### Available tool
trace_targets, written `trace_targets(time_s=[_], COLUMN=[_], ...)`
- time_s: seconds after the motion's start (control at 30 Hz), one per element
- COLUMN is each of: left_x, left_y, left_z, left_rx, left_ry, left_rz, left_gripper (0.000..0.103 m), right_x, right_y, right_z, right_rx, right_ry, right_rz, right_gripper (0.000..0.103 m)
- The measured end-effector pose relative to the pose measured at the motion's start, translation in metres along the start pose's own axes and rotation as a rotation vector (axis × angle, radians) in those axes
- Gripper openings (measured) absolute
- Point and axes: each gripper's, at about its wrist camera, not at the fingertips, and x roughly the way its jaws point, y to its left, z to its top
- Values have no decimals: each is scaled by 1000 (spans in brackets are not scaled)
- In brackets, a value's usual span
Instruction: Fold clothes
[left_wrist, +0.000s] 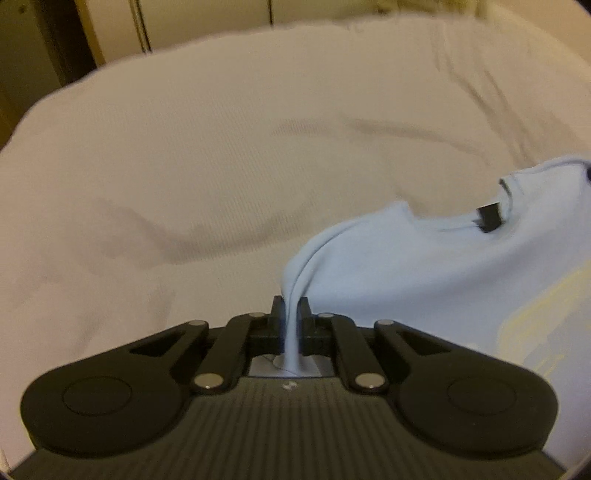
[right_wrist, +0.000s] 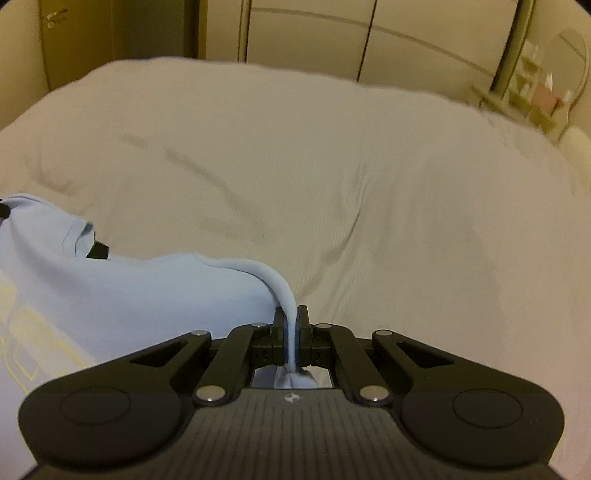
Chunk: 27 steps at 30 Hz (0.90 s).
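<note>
A bunched edge of the light blue cotton T-shirt with pale yellow print is clamped by the left gripper and the right gripper, above the white ribbed bedcover.

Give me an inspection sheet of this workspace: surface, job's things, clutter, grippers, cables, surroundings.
Surface: bed with a white ribbed bedspread, lightly creased.
Job's things: one light blue T-shirt with a pale yellow print and a black neck label, lifted at two gathered edges, not yet folded.
Clutter: nothing seen on the bedspread.
Grippers: left gripper shut on a bunched edge of the T-shirt; right gripper shut on another bunched edge, at the shirt's opposite side.
Cables: nothing seen.
Surroundings: cream wardrobe doors beyond the bed; a door with a handle to the left; a shelf with small blurred items to the right.
</note>
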Motion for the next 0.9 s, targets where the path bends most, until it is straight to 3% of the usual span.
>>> trace_targets(time_s=[0.03,0.1,0.17,0.2,0.23,0.33,0.47,0.63,0.77,0.83,0.9], left_x=[-7,4,24,36,48,45,3,-55,-104,-125,-146], left_y=[4,5,5,4,4,15,32,22,3,-1,-11], left_z=[4,10,14,14,14,9,-11,-84,-163,-207,-236], left_rx=[-15,-22,-16,-11,-9,-124,-222,-363,-488,-630,-687], left_ry=[-39,-35,3,33,63,85,82,189,310,370,397], left_rz=[0,61,132,166,199,167,96,-83,-162,-195,-166], left_gripper=[6,12,17,17,17,17,19,19,20,21,22], right_x=[-2,-4,15,24,34,45,2,-74,-141,-170,-198], right_y=[-2,-6,-9,-11,-12,-19,-37,-41,-34,-26,-16], right_z=[4,10,11,11,11,-2,-37,-120,-218,-266,-312], right_rx=[5,24,77,104,131,241,393,587,819,971,1128], right_ry=[-29,-69,-16,11,43,104,91,160,284,329,365], right_rz=[-3,-21,-62,-82,-107,-142,-84,41,109,125,133], right_gripper=[1,1,3,15,35,42,47,47,47,48,48])
